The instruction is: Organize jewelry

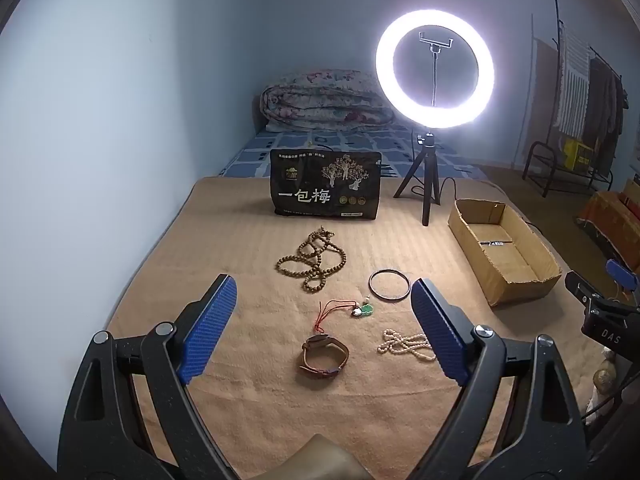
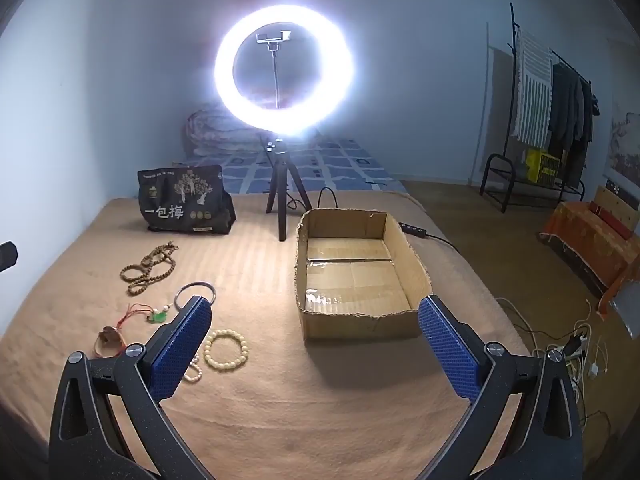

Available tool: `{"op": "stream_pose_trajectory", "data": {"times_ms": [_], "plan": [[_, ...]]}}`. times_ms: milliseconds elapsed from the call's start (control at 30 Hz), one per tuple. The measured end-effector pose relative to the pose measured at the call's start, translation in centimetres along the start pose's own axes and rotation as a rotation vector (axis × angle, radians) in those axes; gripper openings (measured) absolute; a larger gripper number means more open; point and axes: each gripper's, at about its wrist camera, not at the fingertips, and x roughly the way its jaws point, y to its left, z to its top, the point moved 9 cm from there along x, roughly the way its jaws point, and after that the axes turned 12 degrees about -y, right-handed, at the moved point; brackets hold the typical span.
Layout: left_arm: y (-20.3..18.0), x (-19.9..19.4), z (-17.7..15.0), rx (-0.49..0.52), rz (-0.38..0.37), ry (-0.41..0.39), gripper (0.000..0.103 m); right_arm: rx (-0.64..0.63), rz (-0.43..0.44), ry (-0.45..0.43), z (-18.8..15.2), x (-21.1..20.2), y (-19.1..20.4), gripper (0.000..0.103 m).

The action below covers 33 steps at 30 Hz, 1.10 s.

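Your left gripper [image 1: 323,312] hangs over the tan blanket [image 1: 248,248] with its blue fingers [image 1: 208,332] spread wide and nothing between the pads. Below that gap lie a brown leather watch [image 1: 323,357] and, just beyond it, a green pendant on a red cord [image 1: 352,309]. A thin dark bangle [image 1: 389,285] lies farther out and to the right, near the tip of the right-hand finger. A string of small pale beads [image 1: 404,345] lies beside that same finger, partly hidden behind it. A long strand of brown wooden beads [image 1: 314,258] is coiled farther up the blanket, in front of a black printed bag [image 1: 326,182].

Your right gripper [image 2: 315,340] is also opened wide and holds nothing; it points toward the near wall of the cardboard box [image 2: 360,322], which stands open to the right of the jewelry. You can see only tape on the box floor from here. A cream bead bracelet [image 2: 226,349] lies on the blanket just right of your left-hand finger, well apart from the box. A lit ring light [image 2: 284,68] on a small tripod stands behind the box and the bag
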Motion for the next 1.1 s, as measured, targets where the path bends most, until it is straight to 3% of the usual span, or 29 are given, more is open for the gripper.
{"op": "stream_pose_trajectory", "data": {"times_ms": [1100], "plan": [[-0.1,-0.4,0.9,0.003,-0.001,-0.01,0.091,0.004,0.013,0.001,0.1,-0.1,0.5,0.103]]}}
